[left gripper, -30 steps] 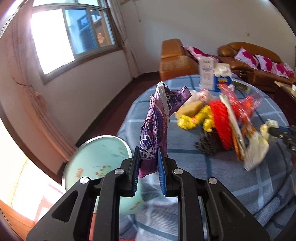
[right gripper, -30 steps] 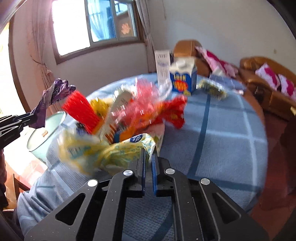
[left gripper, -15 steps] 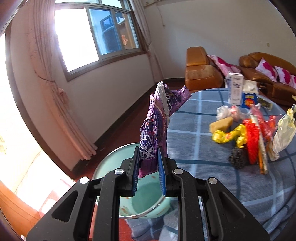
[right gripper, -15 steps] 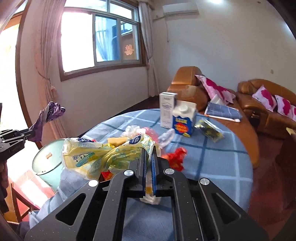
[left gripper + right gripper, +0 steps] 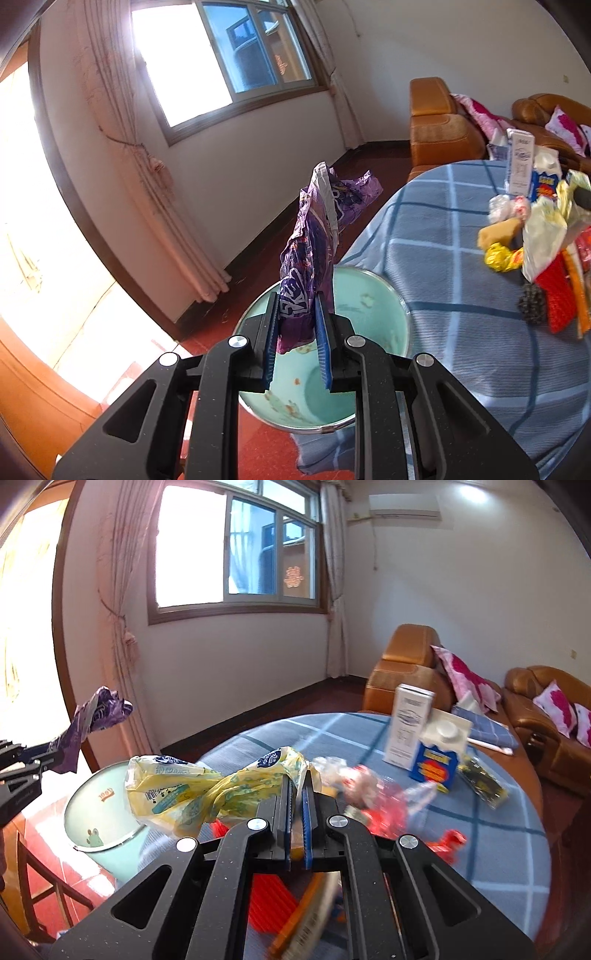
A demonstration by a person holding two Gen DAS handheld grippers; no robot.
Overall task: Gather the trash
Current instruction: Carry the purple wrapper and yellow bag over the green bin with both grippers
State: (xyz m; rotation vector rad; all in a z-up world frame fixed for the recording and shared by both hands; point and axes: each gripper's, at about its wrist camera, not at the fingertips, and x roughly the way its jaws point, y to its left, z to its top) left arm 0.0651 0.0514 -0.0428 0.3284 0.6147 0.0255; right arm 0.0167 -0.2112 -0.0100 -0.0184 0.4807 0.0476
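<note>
left gripper [image 5: 297, 332]: jaws clamped on a crumpled purple wrapper [image 5: 312, 254], same grip as a second ago. The wrapper sticks up from between the blue pads [image 5: 271, 339].
what changed on the left: a second ago the mint-green bin [image 5: 373, 299] sat off to the lower left with the desk filling the view. Now the bin is right under the jaws, and the wrapper's bottom end hangs over its open mouth. It's held, not dropped in.
bin: on the red floor, tucked against the near left edge of the desk [image 5: 443, 258], which has a blue checked cloth. Some bits are stuck on the bin's inside wall.
right gripper [image 5: 297, 812]: jaws nearly closed, pinching a yellow-and-white plastic bag [image 5: 192, 790] that trails off to the left.
what changed on the right: a second ago the bag was blurred and low in the litter pile. Now it's lifted clear of the desk and hangs toward the bin side, not over the bin as far as I can tell.
left behind on the desk: red netting [image 5: 557, 299], yellow foil [image 5: 500, 256], a dark scrubby lump [image 5: 532, 302], a white carton [image 5: 408, 725] and a blue carton [image 5: 437, 764] at the far side. Stuff under the right gripper is too blurred to name.
</note>
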